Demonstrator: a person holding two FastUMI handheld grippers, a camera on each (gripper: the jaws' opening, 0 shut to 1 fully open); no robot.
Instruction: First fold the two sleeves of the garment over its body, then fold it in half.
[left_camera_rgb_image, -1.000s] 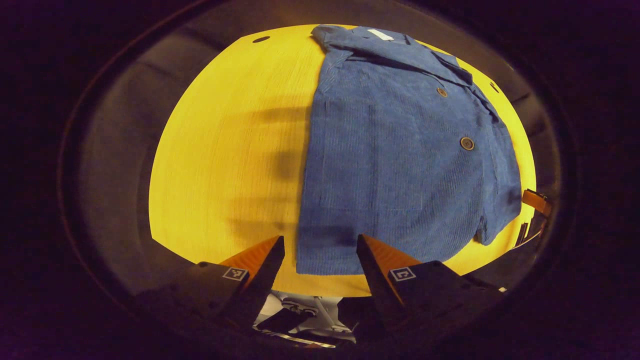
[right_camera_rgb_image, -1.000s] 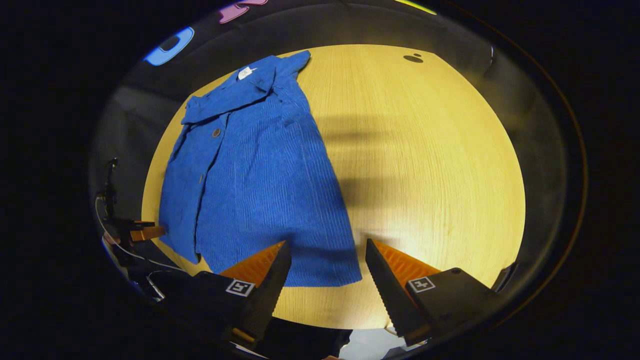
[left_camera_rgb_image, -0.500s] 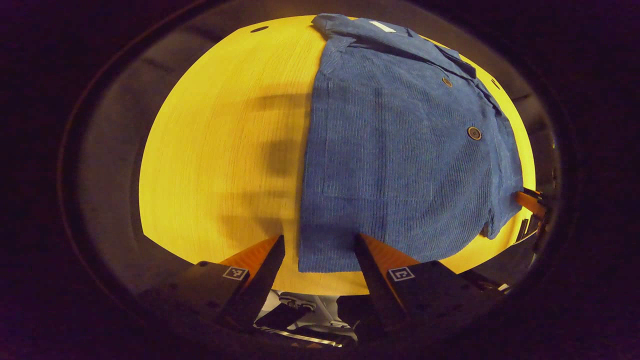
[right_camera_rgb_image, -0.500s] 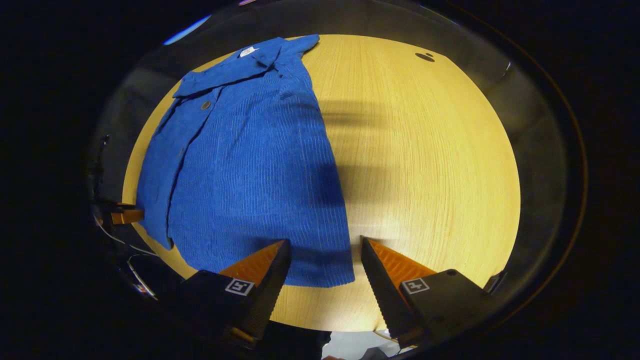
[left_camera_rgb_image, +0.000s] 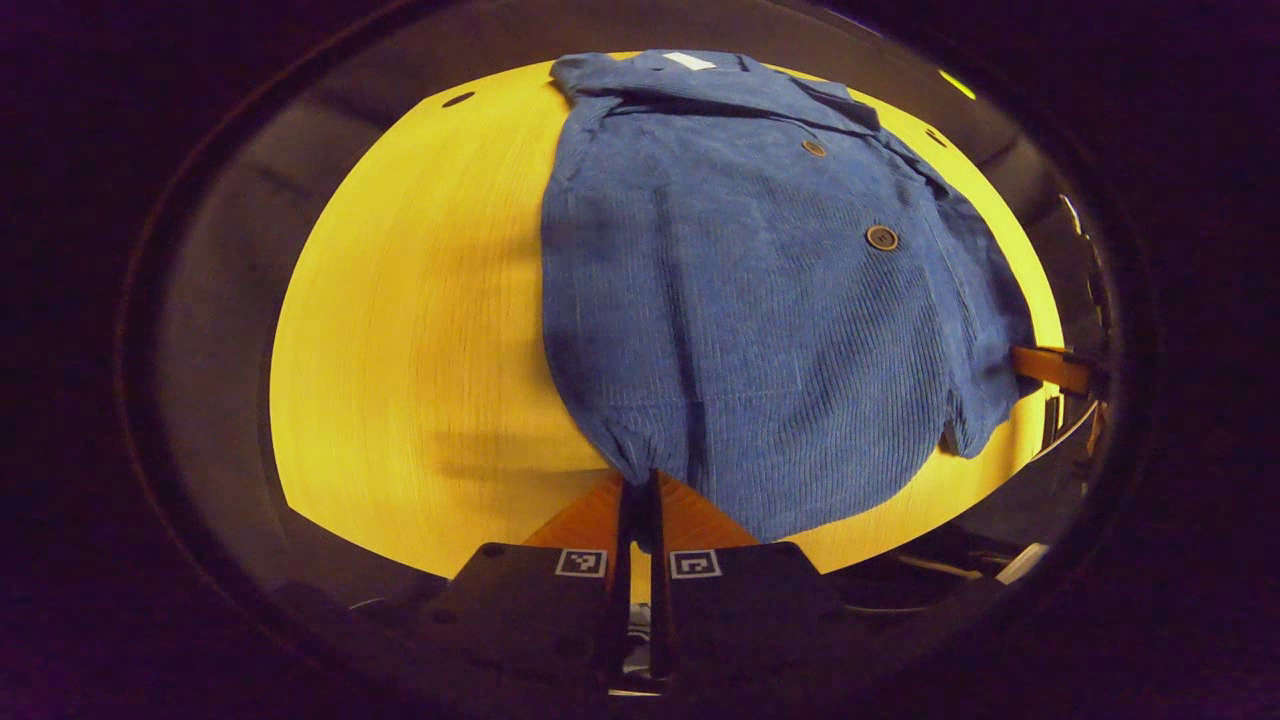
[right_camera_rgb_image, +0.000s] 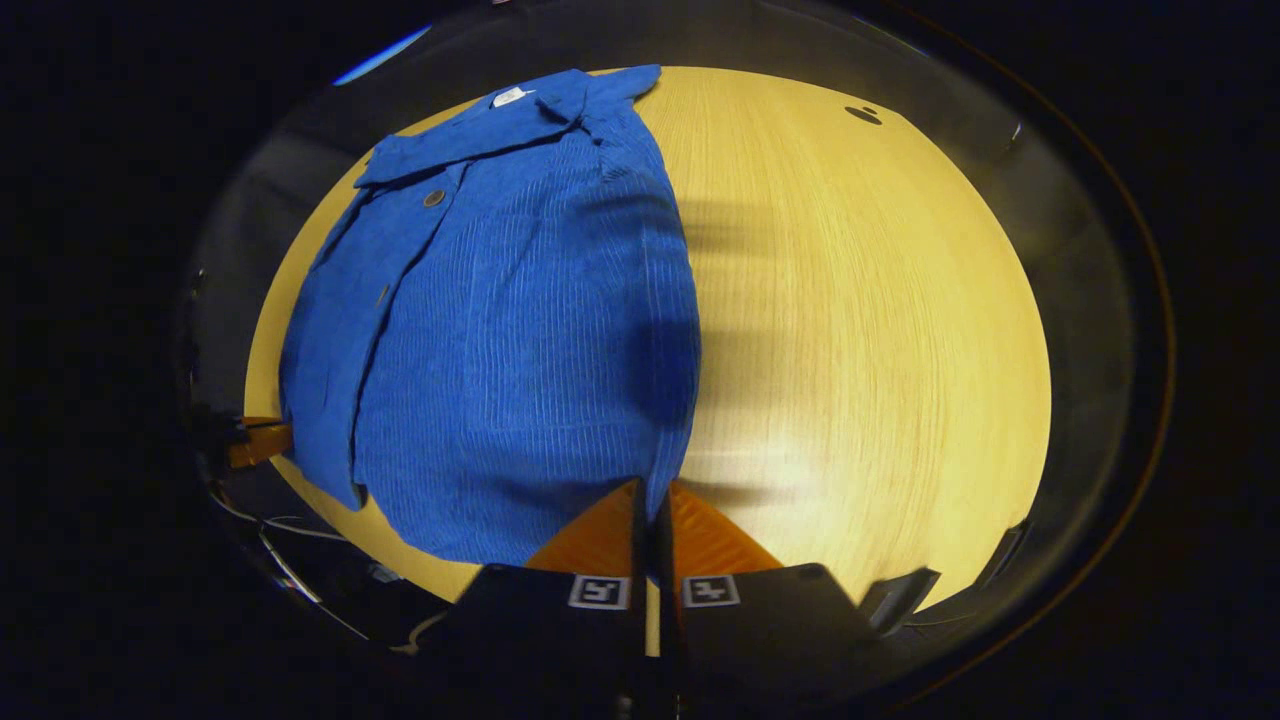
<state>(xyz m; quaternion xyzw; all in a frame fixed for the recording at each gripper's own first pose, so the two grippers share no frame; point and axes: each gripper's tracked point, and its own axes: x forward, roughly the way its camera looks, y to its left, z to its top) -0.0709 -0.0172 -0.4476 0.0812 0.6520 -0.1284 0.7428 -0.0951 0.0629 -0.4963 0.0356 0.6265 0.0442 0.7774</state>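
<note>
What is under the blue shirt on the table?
The shirt lies flat on the yellow table; bare wood shows around it. The folded sleeves cannot be made out. Each gripper, left and right, pinches a hem corner.

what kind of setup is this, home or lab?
Probably a staged recording booth rather than a home: a bare round wooden table against dark walls, one blue corduroy shirt laid out on it, and loose cables by the table's edge.

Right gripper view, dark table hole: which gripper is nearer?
Right. The right gripper grips the jacket by its hem, on the same side as the hole; the left gripper sits beyond the jacket's far edge.
</note>
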